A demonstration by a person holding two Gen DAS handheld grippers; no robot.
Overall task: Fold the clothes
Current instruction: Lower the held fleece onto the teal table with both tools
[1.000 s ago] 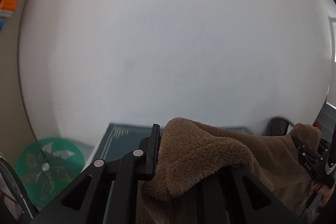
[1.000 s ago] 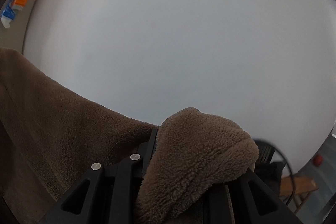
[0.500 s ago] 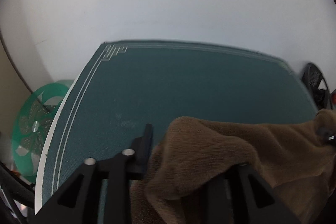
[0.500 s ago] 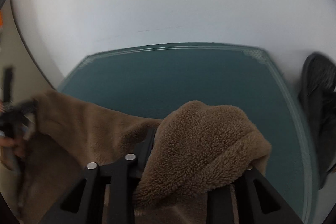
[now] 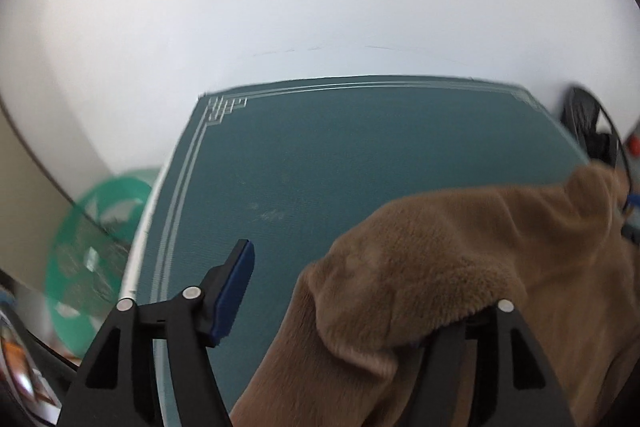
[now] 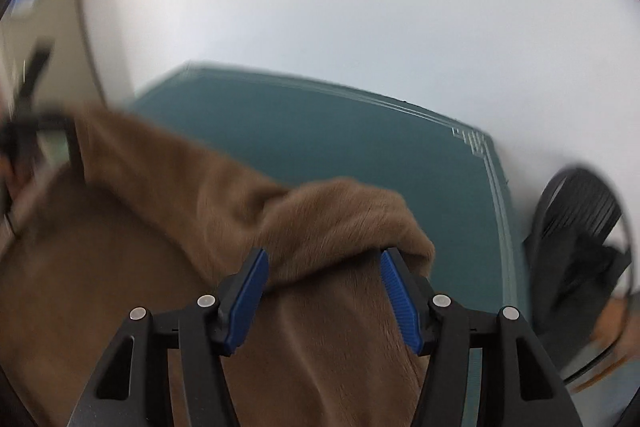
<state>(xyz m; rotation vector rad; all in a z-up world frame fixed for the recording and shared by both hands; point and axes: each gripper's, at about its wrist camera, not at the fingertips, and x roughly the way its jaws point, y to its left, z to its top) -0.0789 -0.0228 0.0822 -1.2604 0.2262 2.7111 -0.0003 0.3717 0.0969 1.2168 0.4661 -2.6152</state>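
Note:
A brown fleece garment (image 5: 460, 259) hangs over the near edge of a dark green table (image 5: 360, 155). In the left wrist view my left gripper (image 5: 360, 291) is open: its left finger (image 5: 236, 287) stands bare, and the fleece drapes over the hidden right finger. In the right wrist view my right gripper (image 6: 324, 291) is open too, with both blue pads (image 6: 248, 291) showing and a fold of the garment (image 6: 340, 219) lying loose between and above them. The garment's far corner stretches left towards the other gripper, which is blurred.
The table has a pale line border (image 5: 188, 187) and stands against a white wall (image 5: 320, 7). A green fan (image 5: 92, 259) stands left of the table. A black fan (image 6: 580, 227) stands right of it.
Both grippers have tipped down from facing the wall to facing the table. Both have opened, letting go of the fleece they held shut half a second ago.

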